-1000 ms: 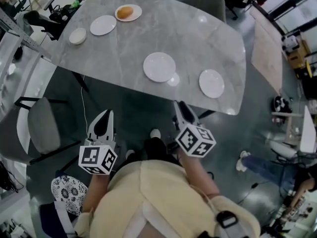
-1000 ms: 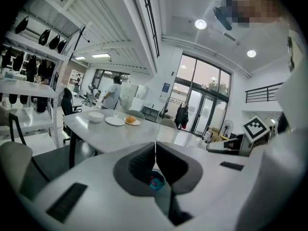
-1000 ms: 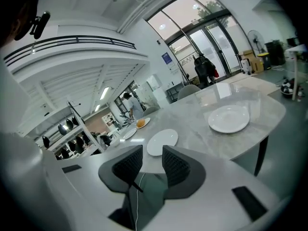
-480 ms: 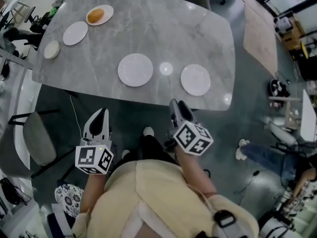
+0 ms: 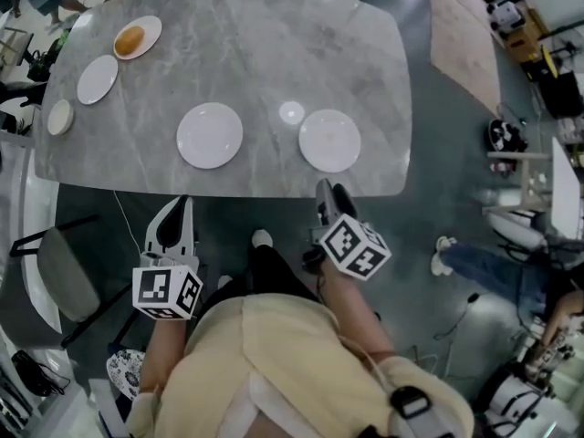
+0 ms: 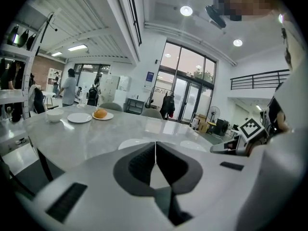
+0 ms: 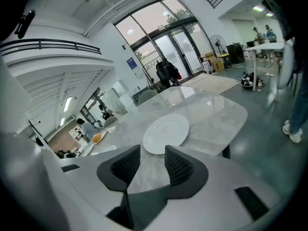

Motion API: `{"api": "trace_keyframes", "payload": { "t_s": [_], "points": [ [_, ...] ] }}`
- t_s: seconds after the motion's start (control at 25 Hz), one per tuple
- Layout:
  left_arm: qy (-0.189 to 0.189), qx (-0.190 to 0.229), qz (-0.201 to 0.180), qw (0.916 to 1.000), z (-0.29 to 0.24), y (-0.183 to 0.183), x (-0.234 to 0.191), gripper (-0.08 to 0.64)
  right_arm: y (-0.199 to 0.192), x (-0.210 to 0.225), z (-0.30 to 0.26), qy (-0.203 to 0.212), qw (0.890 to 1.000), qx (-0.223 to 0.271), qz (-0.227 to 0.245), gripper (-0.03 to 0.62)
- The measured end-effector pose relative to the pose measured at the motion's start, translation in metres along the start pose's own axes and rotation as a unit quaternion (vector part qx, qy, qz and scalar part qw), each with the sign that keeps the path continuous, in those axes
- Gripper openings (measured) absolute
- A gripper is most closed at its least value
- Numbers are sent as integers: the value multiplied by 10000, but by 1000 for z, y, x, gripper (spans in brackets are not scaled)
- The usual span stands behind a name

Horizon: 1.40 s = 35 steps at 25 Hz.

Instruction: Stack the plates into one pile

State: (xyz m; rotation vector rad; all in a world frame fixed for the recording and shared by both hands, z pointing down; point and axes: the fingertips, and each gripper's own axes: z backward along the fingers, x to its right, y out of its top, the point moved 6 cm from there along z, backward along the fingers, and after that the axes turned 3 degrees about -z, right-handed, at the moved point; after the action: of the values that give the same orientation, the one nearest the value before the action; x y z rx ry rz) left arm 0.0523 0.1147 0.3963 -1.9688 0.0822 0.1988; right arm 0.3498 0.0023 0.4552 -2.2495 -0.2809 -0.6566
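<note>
Two white plates lie on the grey marble table [image 5: 365, 53] near its front edge: the left plate [image 5: 210, 135] and the right plate [image 5: 329, 140]. My right gripper [image 5: 330, 190] hovers just short of the table edge, pointing at the right plate [image 7: 166, 134]. Its jaws [image 7: 153, 153] are opening and nothing is between them. My left gripper [image 5: 182, 204] is below the table edge, in front of the left plate [image 6: 133, 142], with its fingertips [image 6: 155, 146] touching and empty. The right plate [image 6: 192, 145] also shows in the left gripper view.
At the table's far left are a small plate [image 5: 97, 78], a plate with a bread roll [image 5: 138, 37] and a small bowl [image 5: 60, 117]. A grey chair [image 5: 64, 272] stands left of me. Another person's legs [image 5: 493, 267] are on the floor at the right.
Both grippers have moved closer to the table's front edge. In the head view the table and plates have shifted left and nearer.
</note>
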Motion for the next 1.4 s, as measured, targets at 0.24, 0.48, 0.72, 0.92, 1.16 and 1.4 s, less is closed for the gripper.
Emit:
{"api": "trace_keyframes", "payload": {
  "t_s": [0.24, 0.48, 0.72, 0.92, 1.16, 1.4],
  "points": [
    [-87, -58, -122, 9999, -23, 3, 17, 8, 15, 33, -17, -267, 9992, -22, -291, 139],
    [-11, -151, -272, 9995, -39, 5, 26, 8, 24, 49, -39, -397, 9978, -101, -516, 138],
    [13, -186, -293, 9994, -51, 8, 28, 8, 29, 56, -56, -564, 9959, -195, -675, 138],
    [29, -208, -211, 9996, -58, 10, 28, 8, 33, 59, -64, -722, 9940, -213, -798, 138],
    [100, -171, -152, 9997, -60, 13, 23, 7, 37, 58, -67, -891, 9924, -39, -851, 138],
    [229, -239, -74, 9994, -60, 9, 16, 8, 33, 59, -68, -1279, 9900, 134, -577, 135]
  ]
}}
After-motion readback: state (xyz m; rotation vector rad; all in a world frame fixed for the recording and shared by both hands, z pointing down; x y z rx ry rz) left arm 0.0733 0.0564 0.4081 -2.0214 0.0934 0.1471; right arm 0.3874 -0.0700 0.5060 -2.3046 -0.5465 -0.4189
